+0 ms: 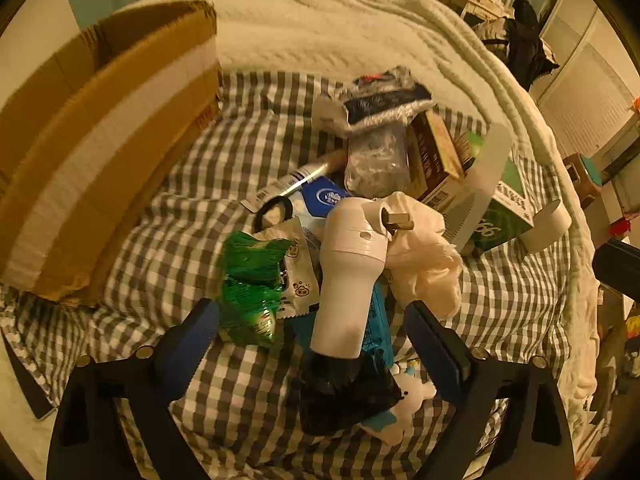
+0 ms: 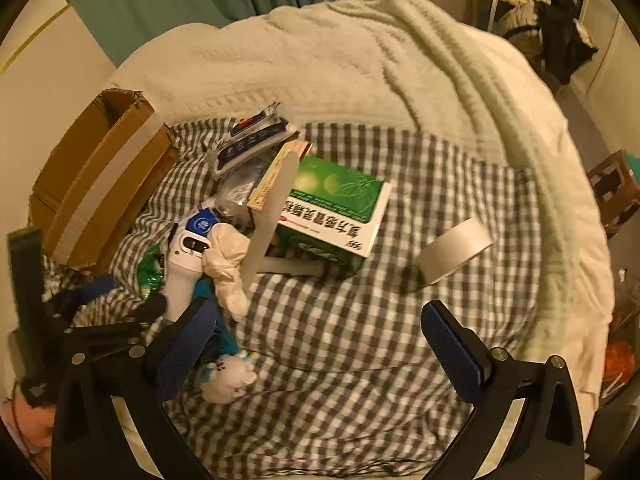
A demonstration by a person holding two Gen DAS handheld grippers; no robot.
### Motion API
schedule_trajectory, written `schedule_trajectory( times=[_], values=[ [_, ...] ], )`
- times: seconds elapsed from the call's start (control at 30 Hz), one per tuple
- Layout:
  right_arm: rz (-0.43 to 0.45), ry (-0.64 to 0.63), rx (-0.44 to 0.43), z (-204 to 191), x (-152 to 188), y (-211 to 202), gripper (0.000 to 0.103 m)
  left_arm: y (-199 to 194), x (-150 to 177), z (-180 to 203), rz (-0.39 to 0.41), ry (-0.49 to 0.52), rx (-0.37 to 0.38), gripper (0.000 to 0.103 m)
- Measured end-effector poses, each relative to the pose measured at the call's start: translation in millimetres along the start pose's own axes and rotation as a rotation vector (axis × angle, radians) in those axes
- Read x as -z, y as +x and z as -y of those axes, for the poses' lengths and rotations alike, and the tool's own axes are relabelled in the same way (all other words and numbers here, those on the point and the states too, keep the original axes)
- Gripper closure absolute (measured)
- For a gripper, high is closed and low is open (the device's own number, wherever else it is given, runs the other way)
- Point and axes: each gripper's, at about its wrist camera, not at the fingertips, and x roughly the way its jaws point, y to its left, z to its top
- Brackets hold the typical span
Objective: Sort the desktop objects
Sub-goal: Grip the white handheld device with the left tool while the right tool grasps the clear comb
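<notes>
Blue-padded, your left gripper gapes wide over the heap, straddling a white plastic handheld device with a cylindrical handle, glossy and lying on the grey-and-white checked cloth beside a crinkled green foil packet. Your right gripper is spread too, empty, near a grey tape roll towards the cloth's right edge.
</notes>
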Motion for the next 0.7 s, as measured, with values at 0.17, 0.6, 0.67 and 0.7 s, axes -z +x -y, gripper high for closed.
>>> schedule_trajectory(
  times=[0.17,0.6,0.67,0.7],
  values=[
    [-0.011,0.008,-0.013,-1.8,-8.8,9.9,0.002,13.7,-5.0,6.2,-0.025,0.028,0.008,0.015],
    [-0.134,0.030,-0.102,-24.1,-44.9,85.3,0.046,49.8,-9.6,16.5,-0.133,0.117,0.040,0.063],
    [-0.143,0.058,-0.113,-24.0,-48.8,92.5,0.046,51.8,-9.8,14.3,-0.138,0.118,0.056,0.069],
    [-0.150,0.078,-0.129,-23.6,-51.1,95.4,0.046,51.9,-10.1,14.3,-0.141,0.121,0.057,0.069]
  ],
)
